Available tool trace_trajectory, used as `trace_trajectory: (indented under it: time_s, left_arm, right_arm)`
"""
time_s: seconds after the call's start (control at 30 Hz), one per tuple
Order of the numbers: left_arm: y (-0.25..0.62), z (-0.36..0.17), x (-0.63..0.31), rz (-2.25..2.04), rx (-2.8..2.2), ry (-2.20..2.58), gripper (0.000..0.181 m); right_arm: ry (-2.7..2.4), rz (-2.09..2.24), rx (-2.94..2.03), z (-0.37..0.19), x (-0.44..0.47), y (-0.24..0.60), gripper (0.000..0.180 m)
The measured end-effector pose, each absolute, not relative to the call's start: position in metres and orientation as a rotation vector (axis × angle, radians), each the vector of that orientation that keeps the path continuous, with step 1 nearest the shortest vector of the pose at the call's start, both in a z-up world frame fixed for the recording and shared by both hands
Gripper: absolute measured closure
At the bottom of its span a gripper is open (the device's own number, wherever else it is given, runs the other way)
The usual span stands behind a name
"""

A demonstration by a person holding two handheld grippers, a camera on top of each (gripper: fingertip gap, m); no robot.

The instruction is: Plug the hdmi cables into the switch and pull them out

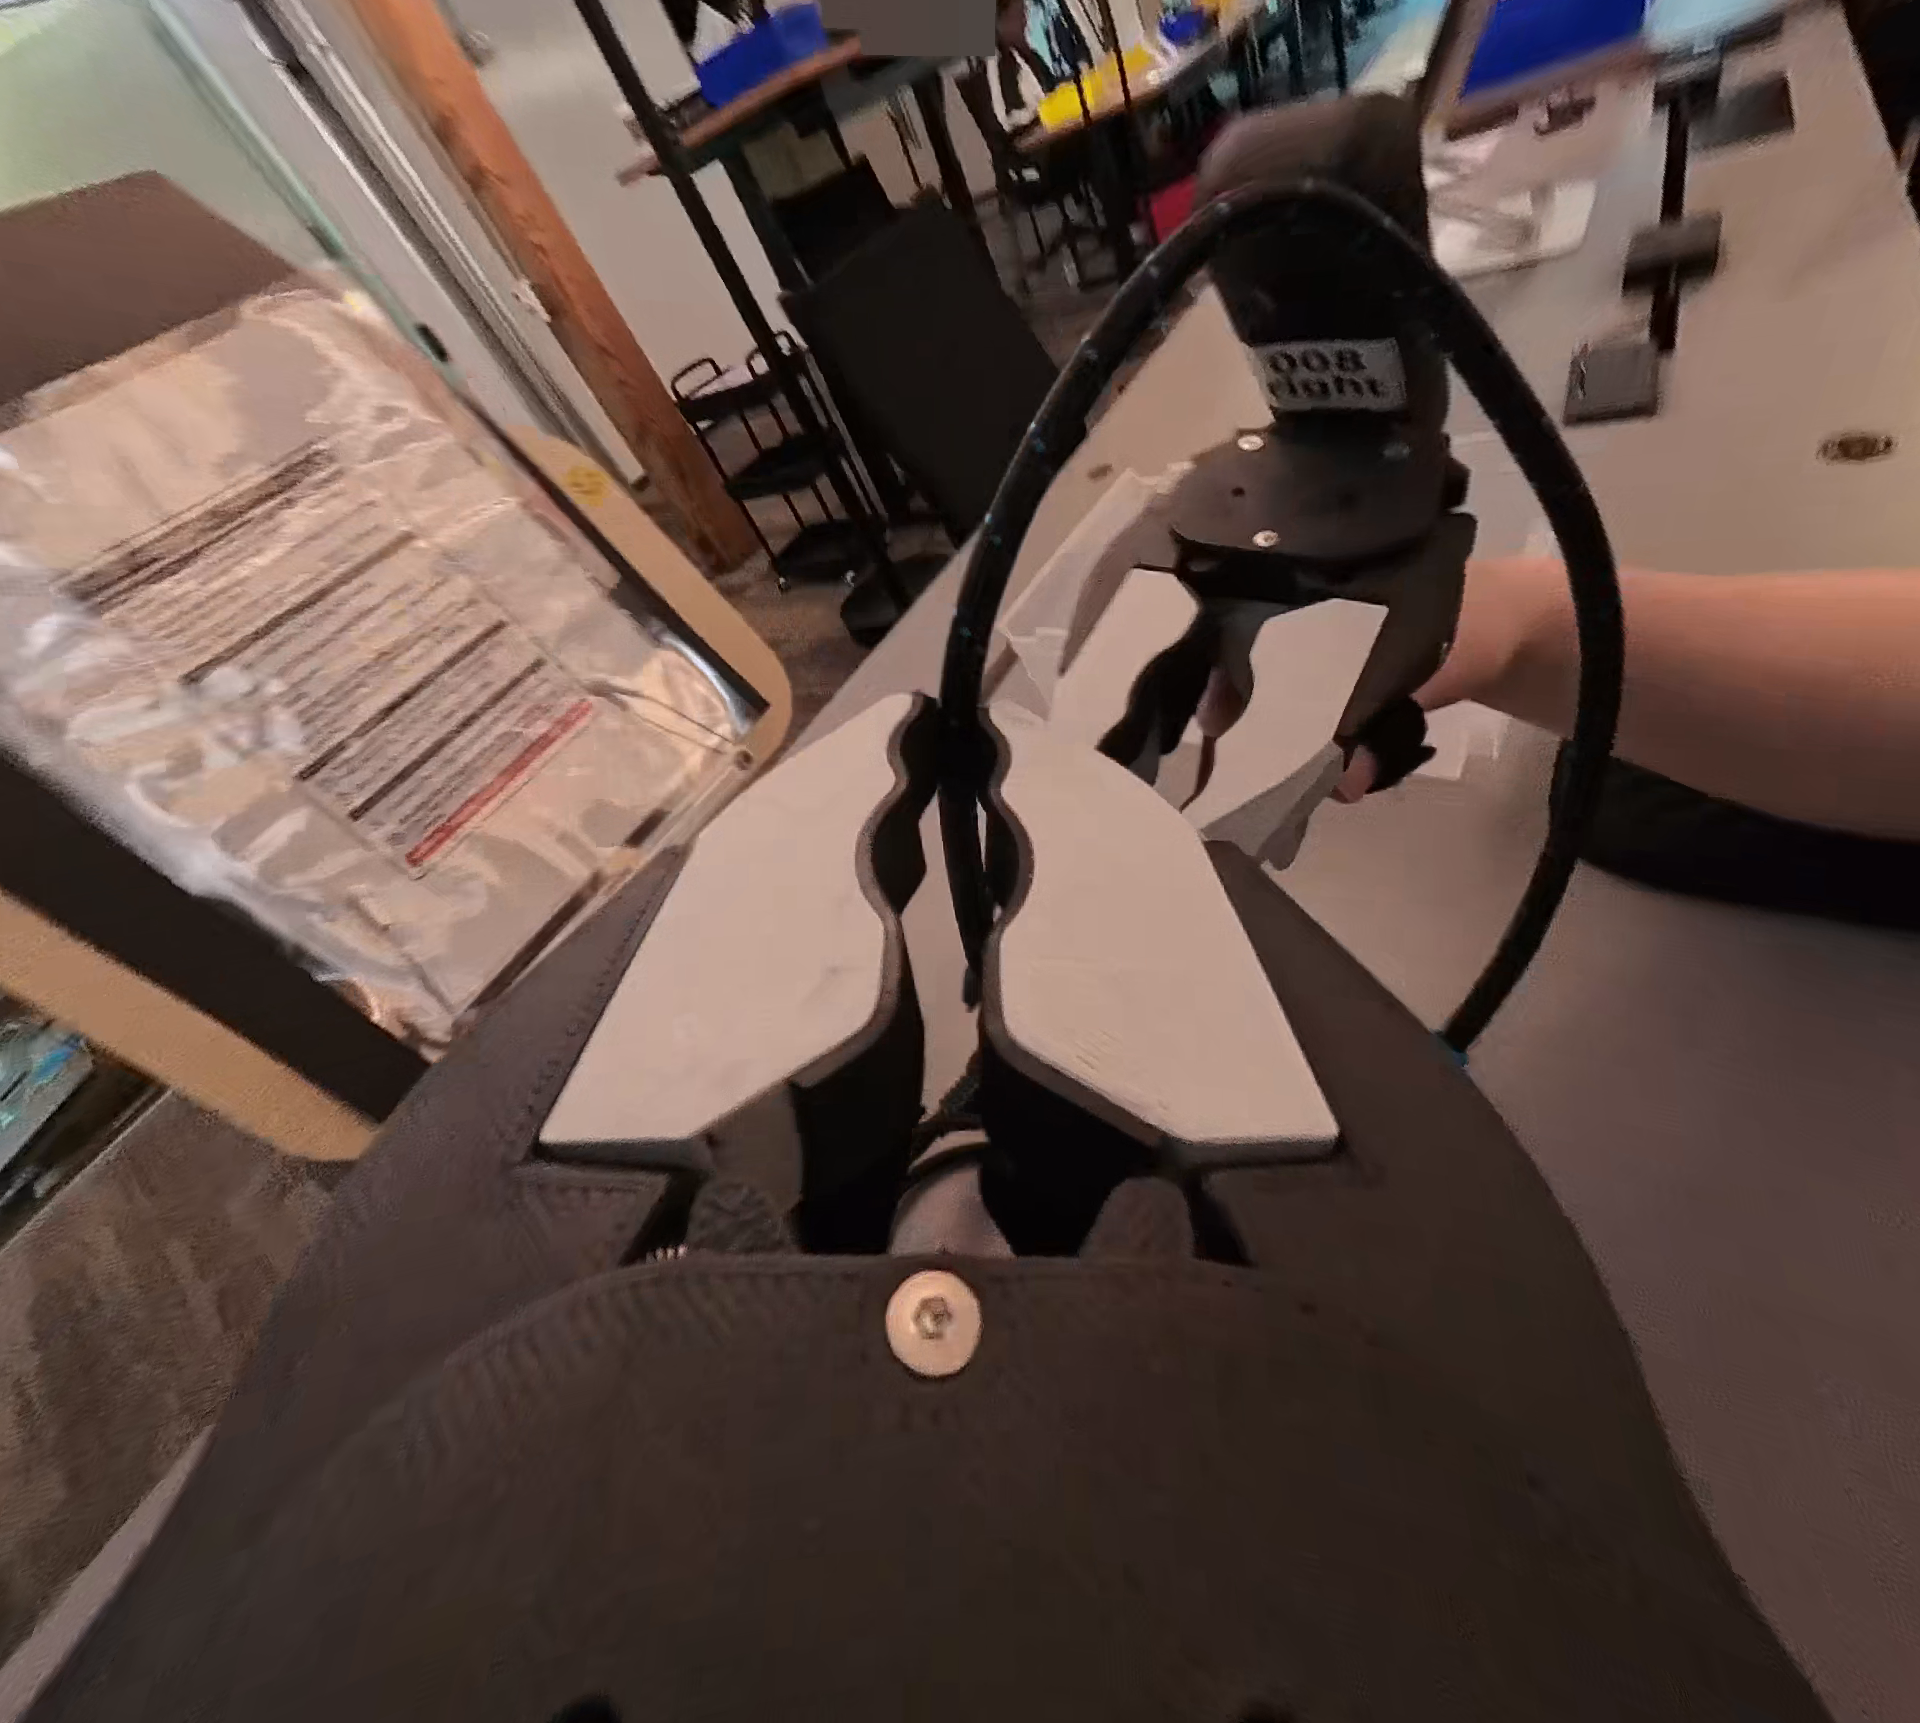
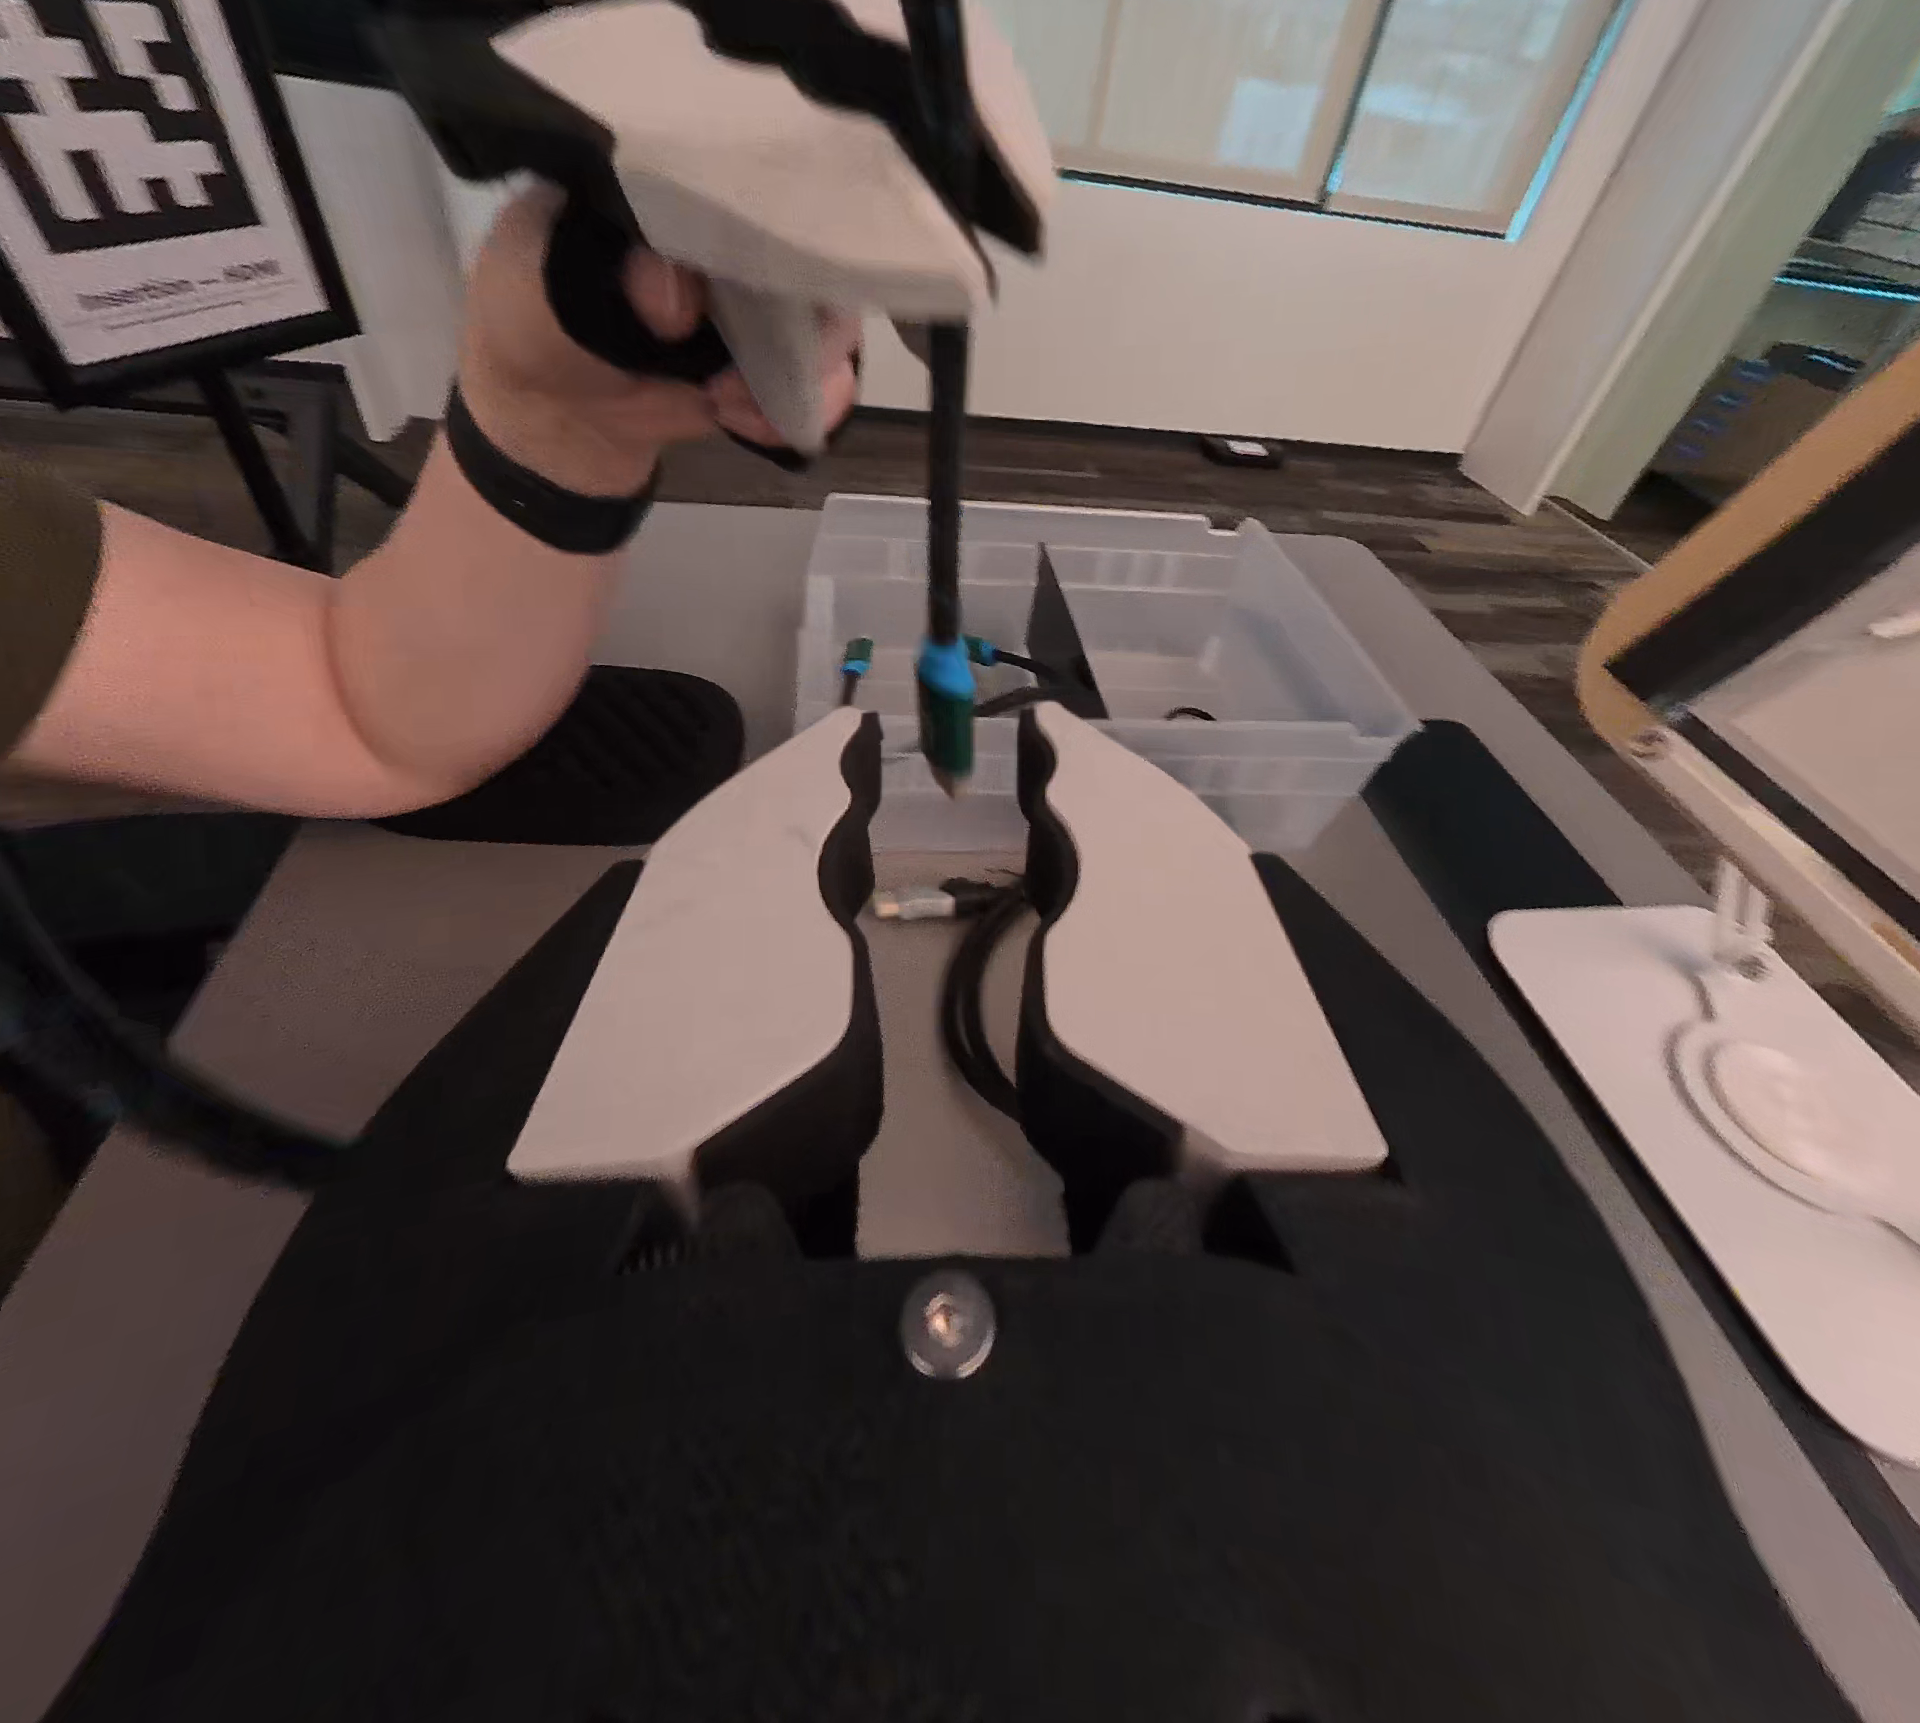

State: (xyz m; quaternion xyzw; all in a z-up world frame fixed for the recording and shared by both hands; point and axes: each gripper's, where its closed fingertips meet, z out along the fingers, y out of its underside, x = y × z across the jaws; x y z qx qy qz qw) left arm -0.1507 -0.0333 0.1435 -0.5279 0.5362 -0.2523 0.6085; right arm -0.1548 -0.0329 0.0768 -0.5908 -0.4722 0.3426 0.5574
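left gripper (image 1: 951,743) clamped on the black hdmi cable (image 1: 1049,426), plug (image 2: 945,717) dangling over a clear bin (image 2: 1247,634), right gripper (image 2: 948,764) open just under it

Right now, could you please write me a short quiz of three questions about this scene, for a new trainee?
1. True or false: the left gripper is shut on the black HDMI cable.
2. Which way does the connector with the blue collar hang? A) pointing down, above the right gripper's fingertips B) lying flat on the table C) plugged into a device
3. Fill in: the right gripper is ____, with nothing between its fingers.

Key: 1 true. 2 A. 3 open. The connector hangs in front of the clear plastic bin.
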Motion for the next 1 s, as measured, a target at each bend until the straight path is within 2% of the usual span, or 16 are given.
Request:
trace_trajectory:
  time_s: [0.23, 0.3, 0.43, 0.5, 0.6, 0.7, 0.77, 0.87, 1.0]
  left_arm:
    - [-0.050, 0.112, -0.116, -0.547, -1.247, 1.380, 0.175]
    - [-0.051, 0.107, -0.111, -0.552, -1.256, 1.388, 0.175]
    - [-0.041, 0.121, -0.115, -0.703, -1.258, 1.253, 0.149]
    - [-0.039, 0.134, -0.124, -0.892, -1.269, 1.209, 0.124]
    - [-0.053, 0.145, -0.135, -1.086, -1.159, 1.249, 0.128]
    - [-0.060, 0.136, -0.129, -0.947, -1.073, 1.347, 0.125]
    - [-0.069, 0.132, -0.120, -0.827, -0.981, 1.381, 0.128]
    - [-0.083, 0.130, -0.107, -0.688, -0.861, 1.390, 0.142]
    - [-0.094, 0.131, -0.098, -0.673, -0.818, 1.365, 0.152]
  right_arm:
    - [-1.138, 0.828, -1.424, 0.065, -0.165, -0.033, 0.149]
    - [-1.173, 0.821, -1.442, 0.059, -0.166, -0.033, 0.173]
    - [-1.158, 0.764, -1.386, 0.069, -0.153, -0.029, 0.172]
    - [-1.092, 0.854, -1.301, 0.092, -0.139, -0.034, 0.172]
    - [-1.038, 1.032, -0.959, 0.138, -0.115, -0.066, 0.172]
    - [-0.982, 1.130, -0.703, 0.169, -0.091, -0.095, 0.172]
    - [-0.969, 1.144, -0.652, 0.175, -0.085, -0.101, 0.173]
    - [-0.960, 1.146, -0.582, 0.179, -0.082, -0.109, 0.173]
    - [-0.965, 1.141, -0.588, 0.176, -0.087, -0.109, 0.173]
